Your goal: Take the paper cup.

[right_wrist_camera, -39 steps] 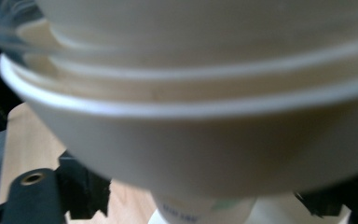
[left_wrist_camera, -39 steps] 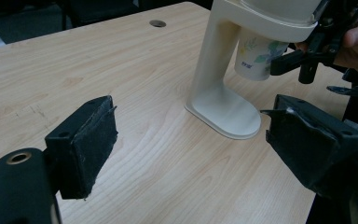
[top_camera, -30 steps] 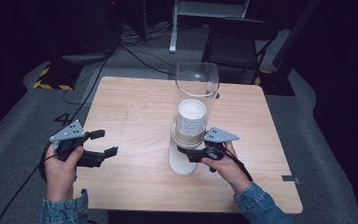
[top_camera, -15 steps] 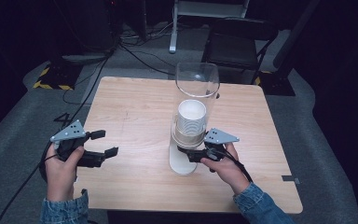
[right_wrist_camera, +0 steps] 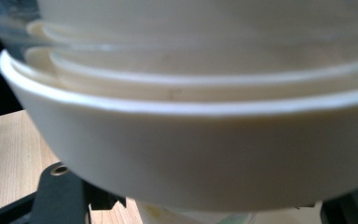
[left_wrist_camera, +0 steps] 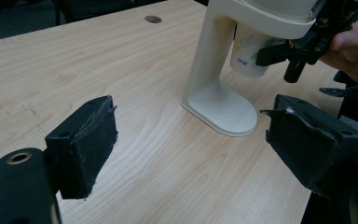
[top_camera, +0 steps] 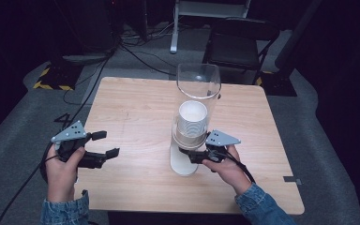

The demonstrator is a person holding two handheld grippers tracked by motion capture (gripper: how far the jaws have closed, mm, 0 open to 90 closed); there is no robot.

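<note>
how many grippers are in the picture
2. The left hand-held gripper hangs open over the table's left edge. The right hand-held gripper has just been closing on the cup under the dispenser.

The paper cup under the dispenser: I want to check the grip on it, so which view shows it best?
The left gripper view: the paper cup hangs below the dispenser, with the right gripper closed on it. The high view shows stacked cups from above; the right gripper view shows a sliver.

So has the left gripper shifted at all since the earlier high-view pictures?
No. In the high view the left gripper sits at the same spot near the table's left edge, jaws open, just as far from the cup dispenser as before.
</note>
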